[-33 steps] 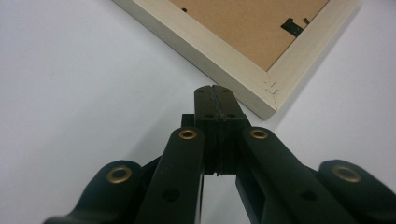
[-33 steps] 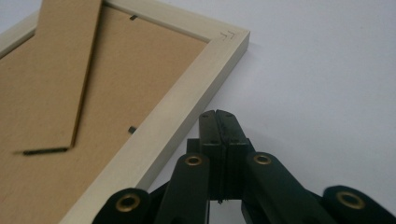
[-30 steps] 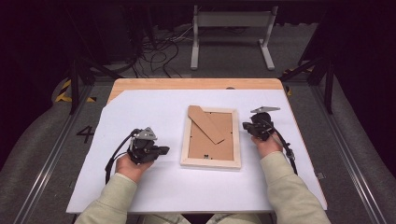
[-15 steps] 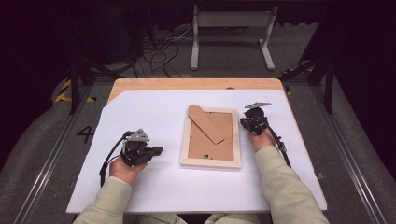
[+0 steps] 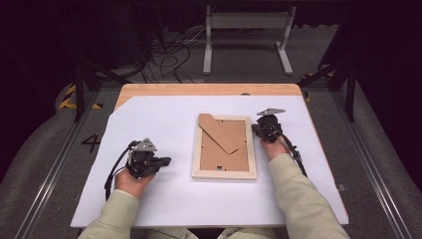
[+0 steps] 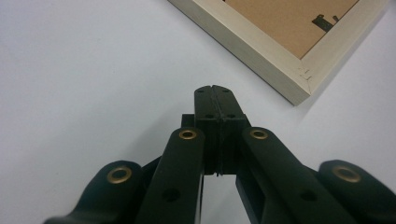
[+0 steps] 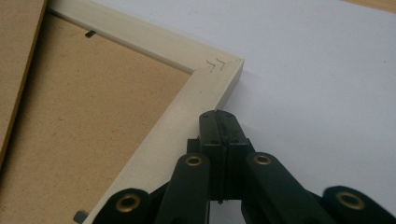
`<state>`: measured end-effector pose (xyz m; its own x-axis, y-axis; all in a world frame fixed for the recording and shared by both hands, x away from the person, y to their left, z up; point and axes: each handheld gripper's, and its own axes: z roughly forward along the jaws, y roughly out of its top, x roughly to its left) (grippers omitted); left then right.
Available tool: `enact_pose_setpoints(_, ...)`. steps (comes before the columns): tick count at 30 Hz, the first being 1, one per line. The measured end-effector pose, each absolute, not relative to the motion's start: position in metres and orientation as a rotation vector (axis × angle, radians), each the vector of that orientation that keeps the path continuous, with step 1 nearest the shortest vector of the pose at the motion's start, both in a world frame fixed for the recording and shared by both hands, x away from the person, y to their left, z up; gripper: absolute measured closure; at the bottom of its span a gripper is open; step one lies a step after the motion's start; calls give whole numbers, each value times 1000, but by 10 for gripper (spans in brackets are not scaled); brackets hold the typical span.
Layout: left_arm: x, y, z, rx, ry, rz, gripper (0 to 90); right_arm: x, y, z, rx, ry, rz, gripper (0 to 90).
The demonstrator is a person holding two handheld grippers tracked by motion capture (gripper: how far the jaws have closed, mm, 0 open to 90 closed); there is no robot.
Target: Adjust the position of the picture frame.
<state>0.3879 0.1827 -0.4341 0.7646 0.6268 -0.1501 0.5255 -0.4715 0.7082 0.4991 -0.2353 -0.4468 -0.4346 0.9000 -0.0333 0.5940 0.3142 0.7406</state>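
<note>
Since a second ago my right tool slid to the one pale wooden picture frame; left tool shifted little. Two tools, both pressed together, empty.

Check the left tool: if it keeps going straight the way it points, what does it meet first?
Likely the picture frame: the shut left tool aims across bare white tabletop toward the frame's near corner. It may just graze or pass that corner; depth is unclear.
</note>
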Motion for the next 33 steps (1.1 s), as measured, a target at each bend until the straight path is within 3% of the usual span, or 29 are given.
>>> enact_pose_setpoints(23, 390, 189, -431, 2129, 879, 191, 893, 473, -178, -447, 1006, 2437, 955, 900)
enact_pose_setpoints(28, 390, 190, -430, 2128, 862, 142, 893, 454, -180, -431, 992, 2397, 1035, 900)
enact_pose_setpoints(33, 378, 175, -431, 2246, 716, 30, 894, 427, -195, -415, 966, 2355, 1174, 900)
